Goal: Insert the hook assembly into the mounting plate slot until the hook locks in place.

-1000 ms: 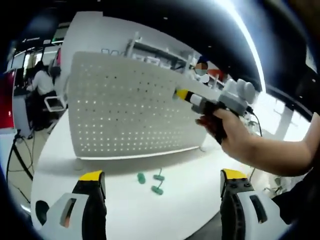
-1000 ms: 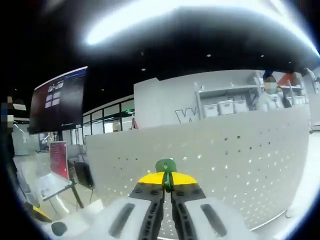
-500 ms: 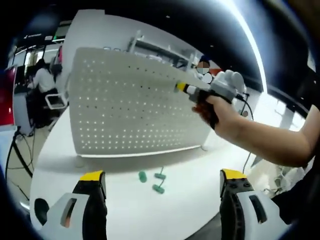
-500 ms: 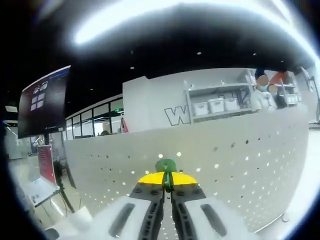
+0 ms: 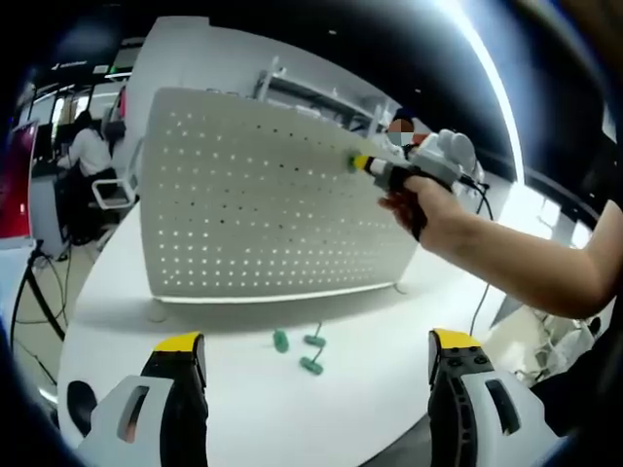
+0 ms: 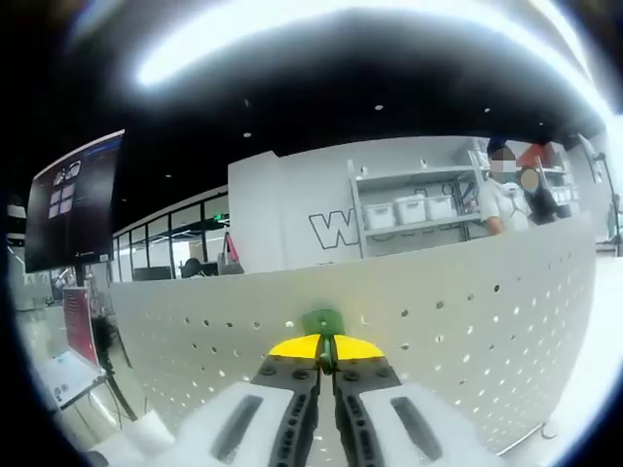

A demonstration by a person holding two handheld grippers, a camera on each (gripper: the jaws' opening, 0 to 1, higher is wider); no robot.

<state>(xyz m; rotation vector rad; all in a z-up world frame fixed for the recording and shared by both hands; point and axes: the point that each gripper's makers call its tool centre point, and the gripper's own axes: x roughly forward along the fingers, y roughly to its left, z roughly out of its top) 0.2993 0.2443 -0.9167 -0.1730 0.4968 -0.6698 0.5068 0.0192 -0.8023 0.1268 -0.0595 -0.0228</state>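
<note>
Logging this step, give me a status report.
Right gripper shut on green hook, at pegboard. Left gripper open, low. Three spare hooks on table.

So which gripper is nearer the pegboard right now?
Right. The right gripper, shut on a green hook, is up against the pegboard near its top edge. The left gripper hangs back, open, over the table.

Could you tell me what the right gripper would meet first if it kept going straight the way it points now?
Most likely the white pegboard: the right gripper, shut on a green hook, points at its upper holes, seemingly very near, though depth is unclear.
</note>
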